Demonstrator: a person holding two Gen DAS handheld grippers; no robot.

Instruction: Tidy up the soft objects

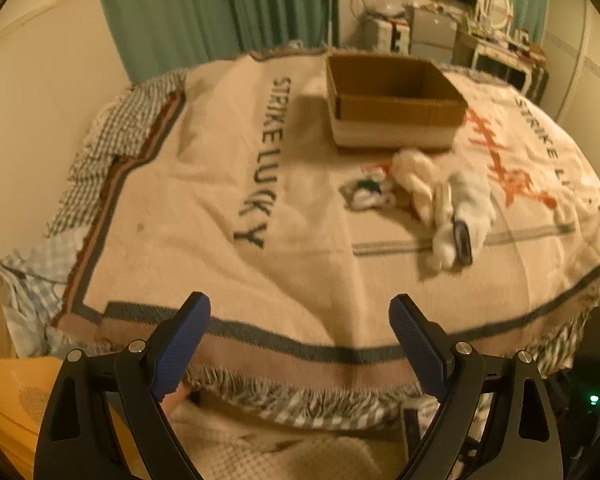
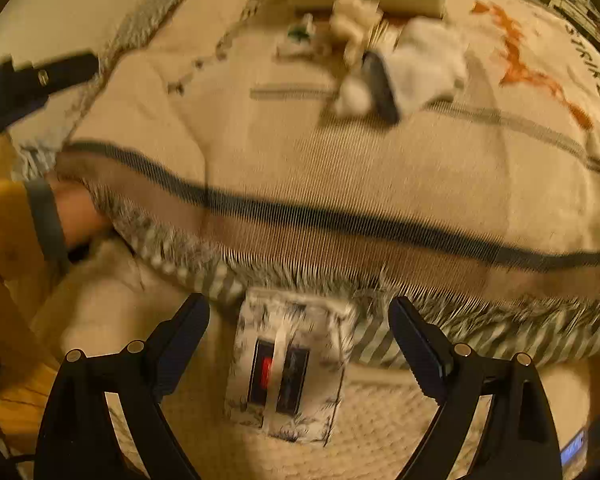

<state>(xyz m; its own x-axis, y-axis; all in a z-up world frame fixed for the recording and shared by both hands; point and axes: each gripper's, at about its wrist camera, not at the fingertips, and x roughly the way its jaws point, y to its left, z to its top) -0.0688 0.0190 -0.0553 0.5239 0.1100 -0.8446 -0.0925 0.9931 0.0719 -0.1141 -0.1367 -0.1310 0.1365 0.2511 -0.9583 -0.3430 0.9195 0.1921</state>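
Both hand-held grippers, left (image 1: 299,346) and right (image 2: 299,346), wide open and empty at bed's near edge; pale soft socks, probably (image 1: 440,200), heaped at 1 o'clock before open brown cardboard box (image 1: 392,104), handy for dropping in.

Woven fringed blanket (image 1: 300,208), matt cardboard box (image 1: 396,120), ribbed fingers (image 1: 184,344).

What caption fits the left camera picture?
Open left gripper faces a cardboard box and pile of socks on a blanket.
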